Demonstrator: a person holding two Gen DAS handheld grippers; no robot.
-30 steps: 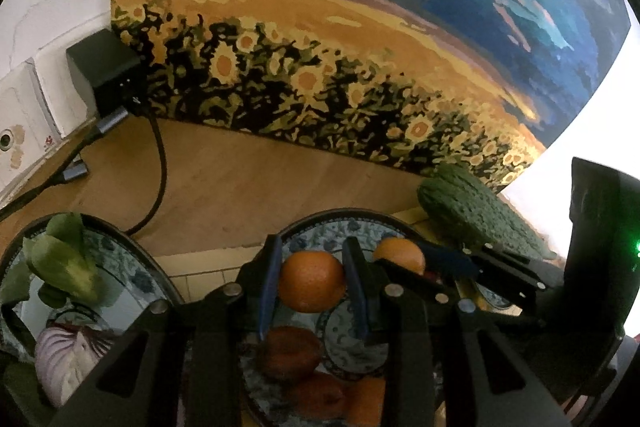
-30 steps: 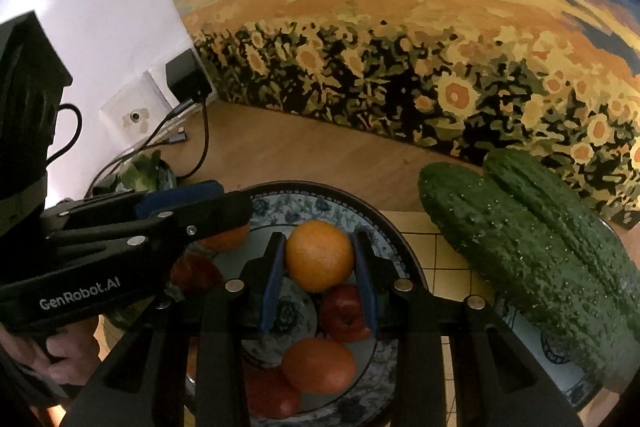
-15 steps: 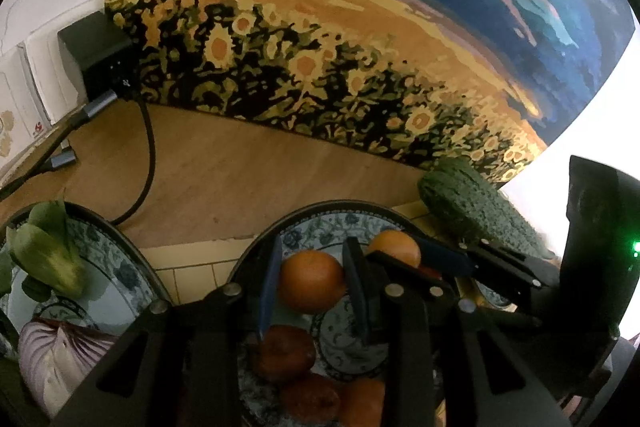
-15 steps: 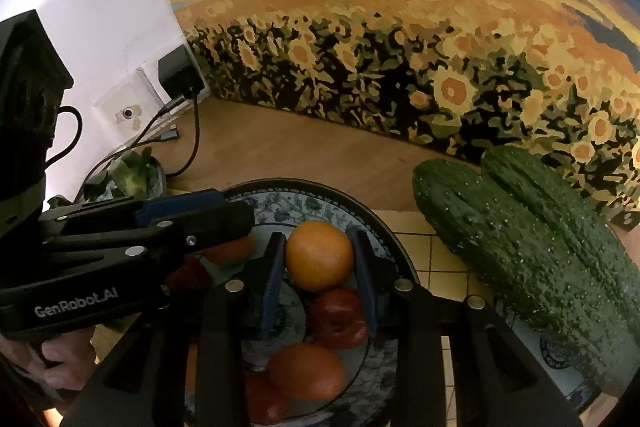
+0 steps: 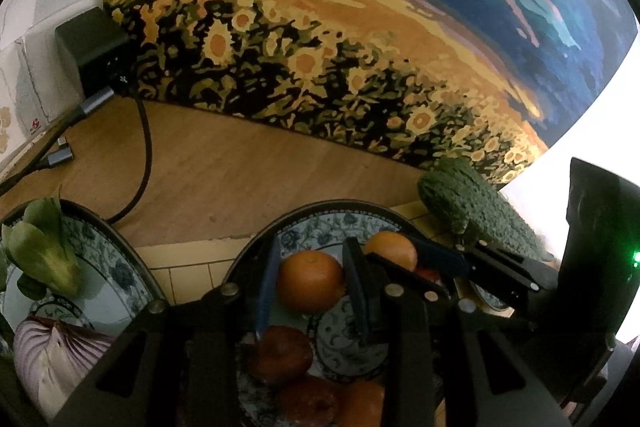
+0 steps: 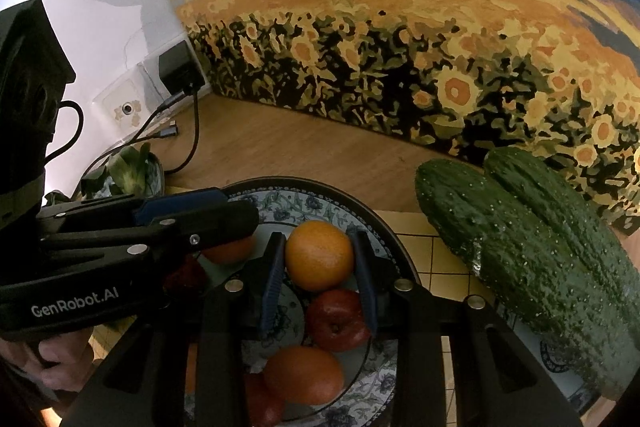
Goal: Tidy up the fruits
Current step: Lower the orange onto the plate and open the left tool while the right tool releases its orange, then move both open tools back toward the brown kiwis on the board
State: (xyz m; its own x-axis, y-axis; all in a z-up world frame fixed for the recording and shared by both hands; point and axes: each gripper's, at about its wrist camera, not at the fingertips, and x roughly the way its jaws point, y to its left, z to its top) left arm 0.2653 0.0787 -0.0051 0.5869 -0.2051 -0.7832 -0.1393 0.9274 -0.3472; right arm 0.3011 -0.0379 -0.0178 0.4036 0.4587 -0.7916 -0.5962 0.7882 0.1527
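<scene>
Left wrist view: the left gripper [image 5: 310, 285] grips an orange [image 5: 311, 281] above the patterned plate [image 5: 320, 217]; judged step is placing, so next comes lowering and release. Right wrist view: the right gripper [image 6: 320, 259] clamps a second orange [image 6: 319, 255] over that plate; the other tool reads "GenRobot.AI".

Fruit plate [image 5: 320, 217]: near portion hidden behind gripper bodies. Red onion [image 5: 52, 355] cut by the frame edge. Left plate [image 6: 154, 167] mostly concealed in the right wrist view. Cucumber [image 5: 476, 207] lower end obscured.
</scene>
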